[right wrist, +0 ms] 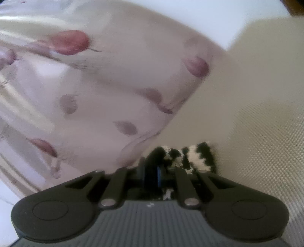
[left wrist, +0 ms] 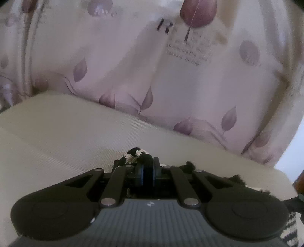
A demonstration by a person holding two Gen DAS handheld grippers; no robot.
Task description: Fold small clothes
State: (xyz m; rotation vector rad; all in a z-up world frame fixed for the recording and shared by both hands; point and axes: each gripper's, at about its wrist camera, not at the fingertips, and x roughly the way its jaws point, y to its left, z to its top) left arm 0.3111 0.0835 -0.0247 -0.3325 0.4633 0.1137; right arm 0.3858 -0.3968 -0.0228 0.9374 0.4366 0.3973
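Note:
A small black-and-cream knitted garment [left wrist: 134,155] is pinched at one edge by my left gripper [left wrist: 148,167], whose jaws are closed tight on the knit. More of the same fabric trails off to the lower right [left wrist: 290,226] in the left wrist view. In the right wrist view my right gripper [right wrist: 152,171] is shut on another part of the knitted garment [right wrist: 197,157], which bunches up just right of the fingers. Both grippers hold it just above a cream ribbed mattress surface [left wrist: 66,136]. The rest of the garment is hidden beneath the grippers.
A pale pink quilt with purple leaf print and some lettering [left wrist: 171,76] is piled along the far side of the bed. It fills the left of the right wrist view [right wrist: 85,95], with cream mattress [right wrist: 256,123] on the right. A bright wall [right wrist: 218,17] lies beyond.

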